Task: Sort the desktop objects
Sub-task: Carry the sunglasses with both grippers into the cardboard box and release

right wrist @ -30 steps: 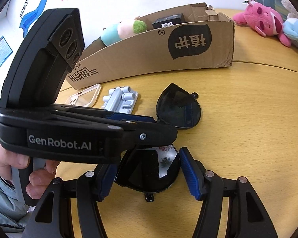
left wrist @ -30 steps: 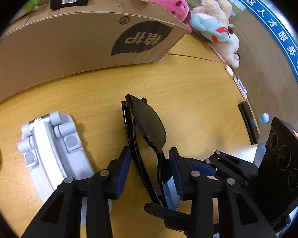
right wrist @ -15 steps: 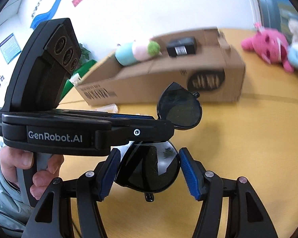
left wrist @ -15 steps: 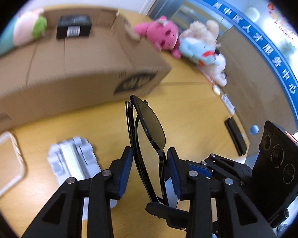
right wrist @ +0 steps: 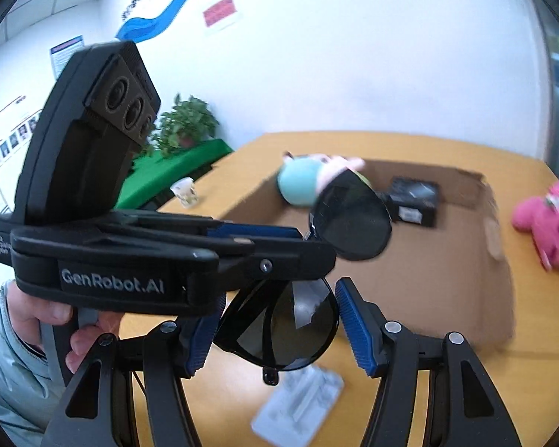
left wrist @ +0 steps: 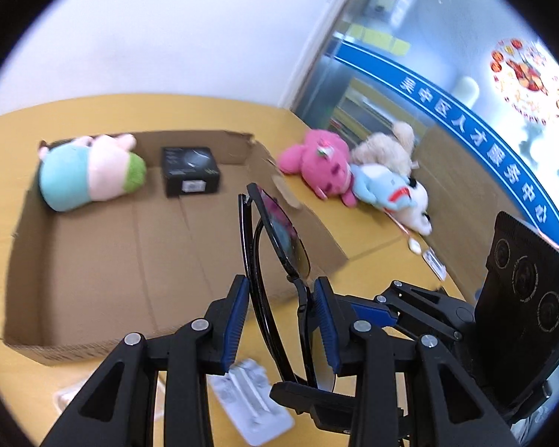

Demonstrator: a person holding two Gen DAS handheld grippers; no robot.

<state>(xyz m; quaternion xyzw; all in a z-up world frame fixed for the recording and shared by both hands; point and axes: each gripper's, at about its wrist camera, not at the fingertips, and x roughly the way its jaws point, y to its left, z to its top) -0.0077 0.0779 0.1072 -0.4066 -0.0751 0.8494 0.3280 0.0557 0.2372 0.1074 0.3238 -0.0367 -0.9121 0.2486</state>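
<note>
Black sunglasses (left wrist: 279, 238) are held in the air over the near edge of an open cardboard box (left wrist: 104, 253). My left gripper (left wrist: 281, 320) is shut on their bridge. My right gripper (right wrist: 279, 327) closes on the near lens (right wrist: 279, 331) from the side; its pads sit at the lens edges. The far lens (right wrist: 350, 219) sticks out past the left gripper body (right wrist: 130, 246). The box holds a teal and pink plush (left wrist: 89, 171) and a small black box (left wrist: 190, 175).
A grey plastic part (left wrist: 249, 398) lies on the wooden table (left wrist: 384, 257) below the grippers. Pink, blue and beige plush toys (left wrist: 354, 175) lie right of the box. A potted plant (right wrist: 186, 123) stands beyond the table.
Both grippers have lifted the sunglasses off the table and carried them up and forward, over the box's near edge. The box's inside has come into view.
</note>
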